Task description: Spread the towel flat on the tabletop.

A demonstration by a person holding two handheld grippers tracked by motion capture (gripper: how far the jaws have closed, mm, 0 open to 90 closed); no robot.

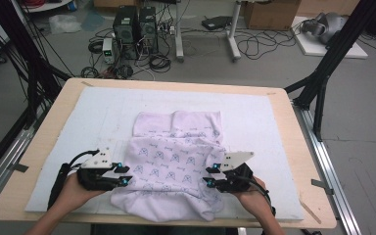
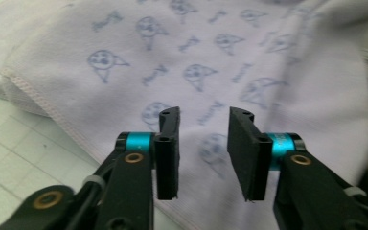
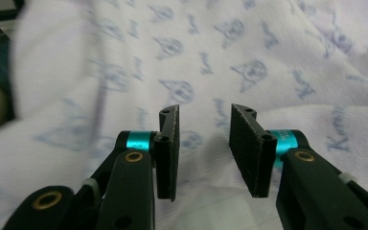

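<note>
Room, table, mat, towel, then my two hand-held grippers at its sides.

Around me is a grey floor (image 1: 274, 58) strewn with cables, two dark computer towers (image 1: 136, 27) at the far side, a cardboard box (image 1: 269, 13) and black frame legs (image 1: 323, 73) to either side. My wooden table (image 1: 49, 132) carries a pale blue-white mat (image 1: 78, 127) that covers most of it. On the mat's near middle lies a lilac towel (image 1: 171, 166) printed with small blue figures, loosely folded, its near edge rumpled close to the table's front. My left hand-held gripper (image 1: 123, 175) sits at the towel's left edge, jaws apart with cloth below them and nothing pinched. My right hand-held gripper (image 1: 211, 176) sits at the right edge, jaws likewise apart over the fabric, gripping nothing.
</note>
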